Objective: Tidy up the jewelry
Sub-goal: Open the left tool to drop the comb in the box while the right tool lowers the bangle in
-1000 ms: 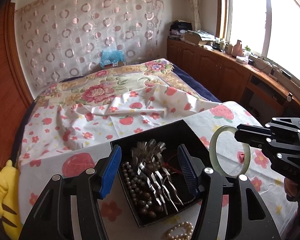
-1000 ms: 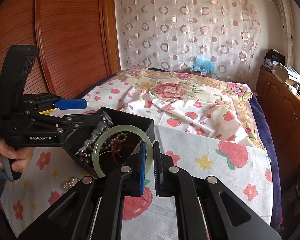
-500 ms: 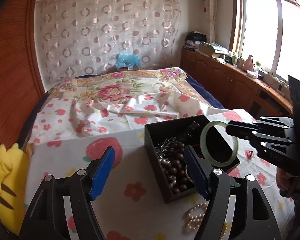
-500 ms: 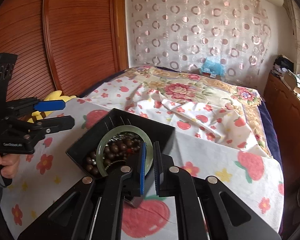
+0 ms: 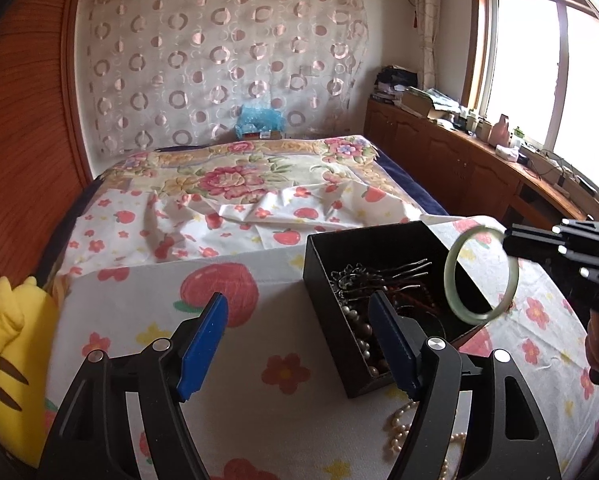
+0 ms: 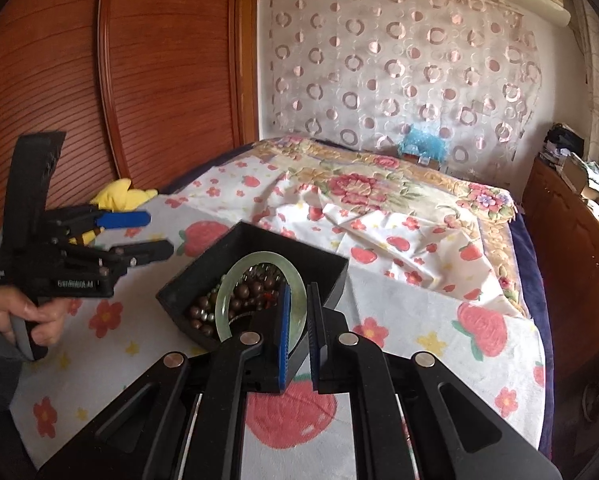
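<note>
A pale green jade bangle stands upright over the open black jewelry box, and my right gripper is shut on its near rim. In the left wrist view the bangle hangs above the box's right side, pinched by the right gripper. Brown and grey beads and metal hair combs fill the box. My left gripper is open and holds nothing, left of the box above the strawberry-print cloth. From the right wrist view the left gripper hovers left of the box.
A pearl necklace lies on the cloth just in front of the box. A yellow plush toy sits at the left edge. The flowered bed stretches behind, and wooden cabinets line the right wall. A hand grips the left tool.
My left gripper has slid left, off the box, and its jaws have widened. The right gripper still holds the bangle, now over the box's right side.
</note>
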